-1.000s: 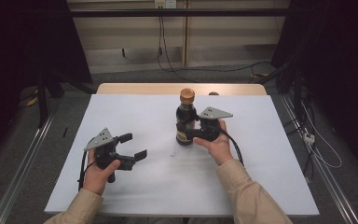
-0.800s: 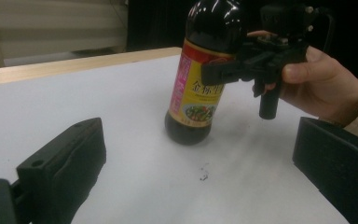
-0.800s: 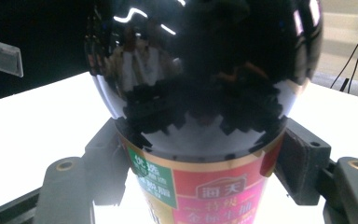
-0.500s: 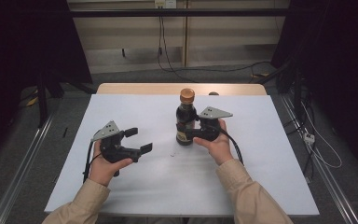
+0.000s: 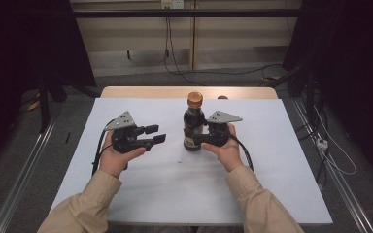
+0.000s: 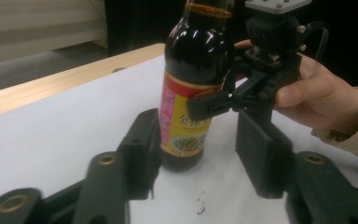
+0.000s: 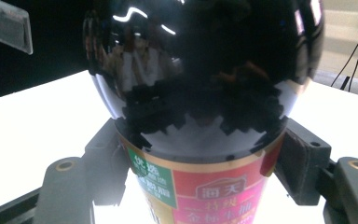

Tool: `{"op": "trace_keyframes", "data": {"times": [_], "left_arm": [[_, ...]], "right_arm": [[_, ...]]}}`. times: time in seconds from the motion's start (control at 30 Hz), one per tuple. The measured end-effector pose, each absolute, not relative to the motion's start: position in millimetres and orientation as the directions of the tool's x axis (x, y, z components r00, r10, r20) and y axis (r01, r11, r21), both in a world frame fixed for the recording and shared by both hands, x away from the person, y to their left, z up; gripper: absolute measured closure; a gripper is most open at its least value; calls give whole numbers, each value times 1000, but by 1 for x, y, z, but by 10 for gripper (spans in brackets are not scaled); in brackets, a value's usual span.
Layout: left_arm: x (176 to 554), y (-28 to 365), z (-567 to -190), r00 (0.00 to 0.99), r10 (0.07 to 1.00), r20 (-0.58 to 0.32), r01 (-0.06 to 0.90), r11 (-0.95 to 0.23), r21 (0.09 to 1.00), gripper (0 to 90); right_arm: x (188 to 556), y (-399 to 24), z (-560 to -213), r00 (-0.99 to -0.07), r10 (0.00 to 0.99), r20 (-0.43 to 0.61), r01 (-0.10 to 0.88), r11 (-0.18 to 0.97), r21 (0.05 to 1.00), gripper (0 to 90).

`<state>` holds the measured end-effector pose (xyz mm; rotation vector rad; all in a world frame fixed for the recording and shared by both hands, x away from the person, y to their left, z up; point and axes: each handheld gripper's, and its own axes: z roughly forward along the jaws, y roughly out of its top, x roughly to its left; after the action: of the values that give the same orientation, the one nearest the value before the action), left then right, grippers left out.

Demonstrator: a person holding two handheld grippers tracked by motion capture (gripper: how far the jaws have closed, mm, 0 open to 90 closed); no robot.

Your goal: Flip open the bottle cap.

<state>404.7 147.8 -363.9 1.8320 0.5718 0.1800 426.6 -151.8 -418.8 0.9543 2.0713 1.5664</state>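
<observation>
White sheeting covers the bench (image 5: 126, 204), a strip of bare wood showing along its far edge, dark curtains and trailing floor cables beyond. Centre stage stands a dark sauce bottle (image 5: 193, 124), upright on the sheet, orange-brown cap on top, red and yellow label round its lower body.

Right claw (image 5: 197, 137) is on it: in the right gripper view both black jaws sit against the label on either side, the glossy shoulder of the bottle looming above them. That's a firm clamp around the lower body, the right hand (image 5: 226, 148) wrapped behind the tool, grey three-cornered plate on top.

Over to the left claw (image 5: 156, 134): held by the left hand (image 5: 114, 158) just left of the bottle, pointing toward it, jaws spread wide and holding nothing. In the left gripper view the bottle stands between and beyond the two open jaws, not touching either. A small dark smudge (image 6: 199, 205) marks the sheet just in front of the bottle's base.
</observation>
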Motion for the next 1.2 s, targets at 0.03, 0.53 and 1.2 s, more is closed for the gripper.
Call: {"op": "trace_keyframes", "data": {"times": [0.03,0.53,1.2], "left_arm": [[408,144,-360,871,465,-160,295,-236,926,555],[430,122,-337,893,432,-126,273,-297,915,717],[451,104,-296,903,391,-178,312,-313,897,900]], "right_arm": [[426,-152,-419,-700,707,103,292,152,944,296],[427,-152,-419,-700,707,103,290,150,945,296],[427,-151,-419,-698,709,103,293,151,944,298]]}}
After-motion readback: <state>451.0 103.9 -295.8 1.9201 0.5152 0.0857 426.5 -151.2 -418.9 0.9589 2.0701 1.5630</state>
